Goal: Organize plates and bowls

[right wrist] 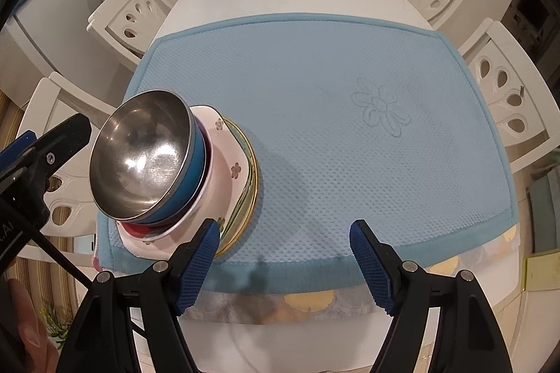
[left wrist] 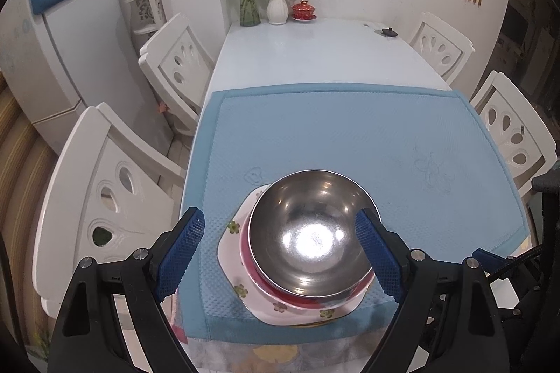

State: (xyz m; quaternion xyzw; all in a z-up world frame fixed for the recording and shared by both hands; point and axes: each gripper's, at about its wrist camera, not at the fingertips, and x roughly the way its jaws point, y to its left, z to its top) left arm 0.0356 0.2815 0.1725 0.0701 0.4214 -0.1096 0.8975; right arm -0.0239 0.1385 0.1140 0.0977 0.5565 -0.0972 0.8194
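The stack sits at six o'clock on the blue mat (left wrist: 350, 135), near its front edge: one steel bowl (left wrist: 311, 233) over one blue bowl (right wrist: 190, 184), one red dish (left wrist: 280, 294), one floral plate (left wrist: 241, 292) and one gold-rimmed plate (right wrist: 252, 194). The left gripper (left wrist: 280, 250) is released with its jaws straddling the steel bowl, its right pad at or very near the rim. The right gripper (right wrist: 283, 262) is spread over bare mat at the stack's four o'clock, so a nudge could, I judge, slide the bowl or tip the pile off the edge.
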